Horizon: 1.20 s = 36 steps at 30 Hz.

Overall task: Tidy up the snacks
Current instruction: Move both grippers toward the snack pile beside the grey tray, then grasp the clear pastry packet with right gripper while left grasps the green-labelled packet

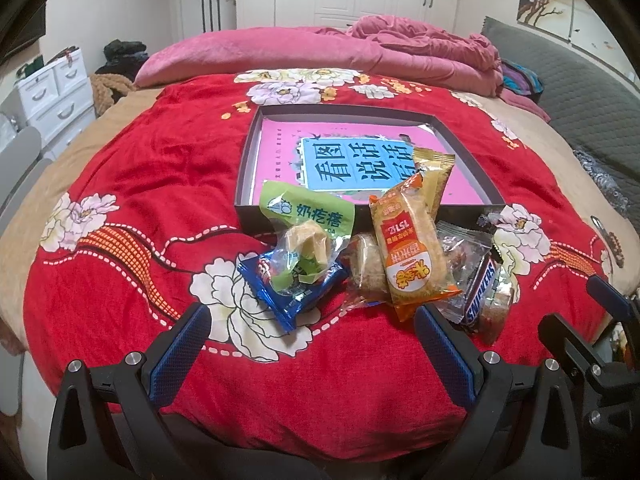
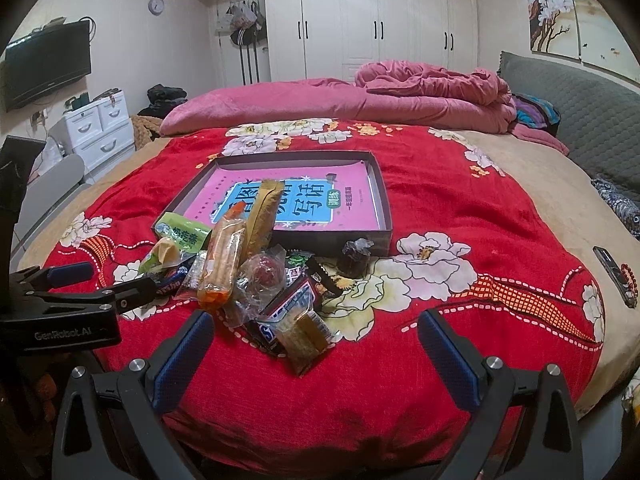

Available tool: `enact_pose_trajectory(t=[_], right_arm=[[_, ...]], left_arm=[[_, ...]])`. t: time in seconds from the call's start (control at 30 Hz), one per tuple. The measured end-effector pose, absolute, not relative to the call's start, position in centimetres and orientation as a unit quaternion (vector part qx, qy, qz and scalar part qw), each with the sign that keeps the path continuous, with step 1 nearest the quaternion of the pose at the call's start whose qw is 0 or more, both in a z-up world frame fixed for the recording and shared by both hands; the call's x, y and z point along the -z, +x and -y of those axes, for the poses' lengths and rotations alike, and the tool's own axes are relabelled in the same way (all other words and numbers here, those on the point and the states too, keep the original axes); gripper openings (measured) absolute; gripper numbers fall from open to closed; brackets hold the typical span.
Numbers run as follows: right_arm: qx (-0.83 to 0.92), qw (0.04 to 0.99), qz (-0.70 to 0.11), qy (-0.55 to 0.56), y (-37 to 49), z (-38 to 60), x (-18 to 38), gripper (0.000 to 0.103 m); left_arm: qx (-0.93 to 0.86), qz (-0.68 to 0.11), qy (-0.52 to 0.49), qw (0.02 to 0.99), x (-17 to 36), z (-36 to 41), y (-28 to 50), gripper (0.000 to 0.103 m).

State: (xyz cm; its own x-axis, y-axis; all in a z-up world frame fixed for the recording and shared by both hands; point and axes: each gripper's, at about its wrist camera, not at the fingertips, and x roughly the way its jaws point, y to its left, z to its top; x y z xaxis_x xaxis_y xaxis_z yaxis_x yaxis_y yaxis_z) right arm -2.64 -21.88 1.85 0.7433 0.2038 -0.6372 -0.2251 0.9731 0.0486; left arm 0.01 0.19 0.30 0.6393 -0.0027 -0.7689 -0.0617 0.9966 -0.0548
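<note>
Both wrist cameras look from the near edge of the bed across the red floral blanket (image 1: pixel 132 184) toward the far white wardrobe (image 2: pixel 384 20). The left view sits close behind the snack pile (image 1: pixel 360 264), facing the shallow box (image 1: pixel 248 152) squarely. The right view stands further right, seeing the same pile and box to its left.

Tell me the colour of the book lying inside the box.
Pink, with a light blue title panel. The book in the box shows best in the left wrist view.
</note>
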Motion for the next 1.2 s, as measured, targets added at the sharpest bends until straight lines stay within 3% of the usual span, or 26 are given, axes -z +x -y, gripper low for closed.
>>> enact_pose_trajectory(t=[0.77,1.2], right_arm=[[-0.117,0.923,-0.366,-0.002,-1.0,22.2,-0.5,0.102],[-0.139,0.893,-0.427,-0.021,1.5,21.5,2.1,0.102]], left_arm=[[-0.043,-0.429,-0.095,0.897,0.4,-4.1,2.0,0.101],[-0.032,-0.425,-0.112,0.898,0.8,-4.7,4.4,0.101]])
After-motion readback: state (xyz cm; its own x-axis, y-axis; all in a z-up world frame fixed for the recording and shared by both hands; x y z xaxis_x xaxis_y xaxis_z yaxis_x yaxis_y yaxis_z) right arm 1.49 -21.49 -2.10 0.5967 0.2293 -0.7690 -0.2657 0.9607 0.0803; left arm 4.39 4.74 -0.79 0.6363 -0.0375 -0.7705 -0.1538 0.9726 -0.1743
